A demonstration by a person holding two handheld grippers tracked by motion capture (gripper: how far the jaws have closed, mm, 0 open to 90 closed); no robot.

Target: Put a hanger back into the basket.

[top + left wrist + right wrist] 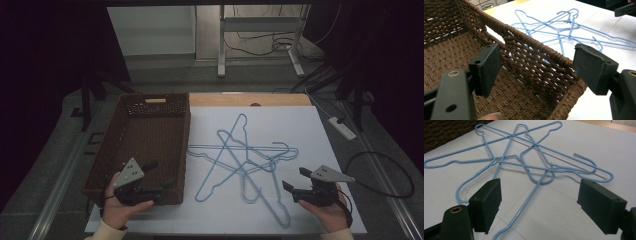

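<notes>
white surface (310, 130): the blue hangers (245, 160) lie tangled beside the empty basket (107, 150), none moved in yet. left tongs (159, 175) and right tongs (295, 181) gape wide, holding nothing.

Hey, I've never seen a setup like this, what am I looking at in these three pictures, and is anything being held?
A person sits at a table with a hand-held two-jaw gripper in each hand. The high view looks down from above: the left gripper hovers over a brown woven basket, the right gripper beside a tangle of blue wire hangers on the white table surface. The other two pictures come from cameras riding on each gripper, looking along its black jaws. Both grippers are open and hold nothing.
</notes>
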